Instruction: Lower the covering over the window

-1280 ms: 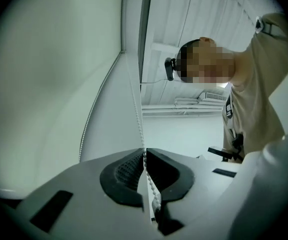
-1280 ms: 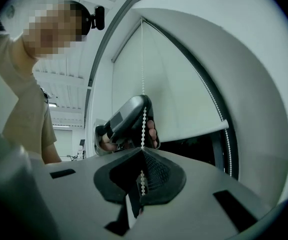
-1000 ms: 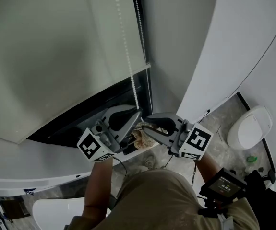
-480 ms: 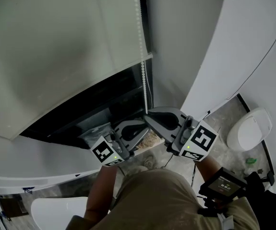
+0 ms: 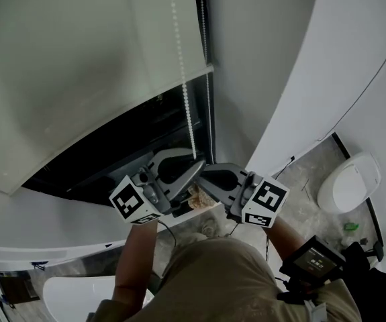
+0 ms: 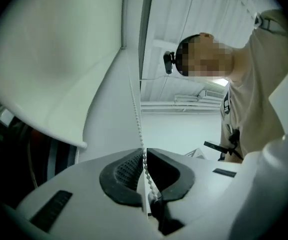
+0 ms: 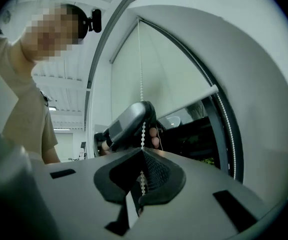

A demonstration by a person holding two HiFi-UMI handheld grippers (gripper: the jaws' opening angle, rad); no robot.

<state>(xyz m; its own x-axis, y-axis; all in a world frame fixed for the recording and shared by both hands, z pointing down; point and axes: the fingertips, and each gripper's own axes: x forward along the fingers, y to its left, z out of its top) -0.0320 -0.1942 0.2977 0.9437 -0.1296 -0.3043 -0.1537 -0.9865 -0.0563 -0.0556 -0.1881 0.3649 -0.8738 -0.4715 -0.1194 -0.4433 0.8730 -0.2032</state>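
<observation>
head view: a pale blind is seen drawn partway down the window, its bottom rail slanting across the frame, with the dark lower part of the window left bare beneath it. a bead chain is hung in front of the blind's right edge and is led down to both grippers, which are held tip to tip just below the rail. the left gripper has just been opening: in the left gripper view its jaws are parted slightly, and the chain is passed between them without being pinched. the right gripper has just been closing: in the right gripper view its jaws are brought together, and the chain is clamped at their tips.
</observation>
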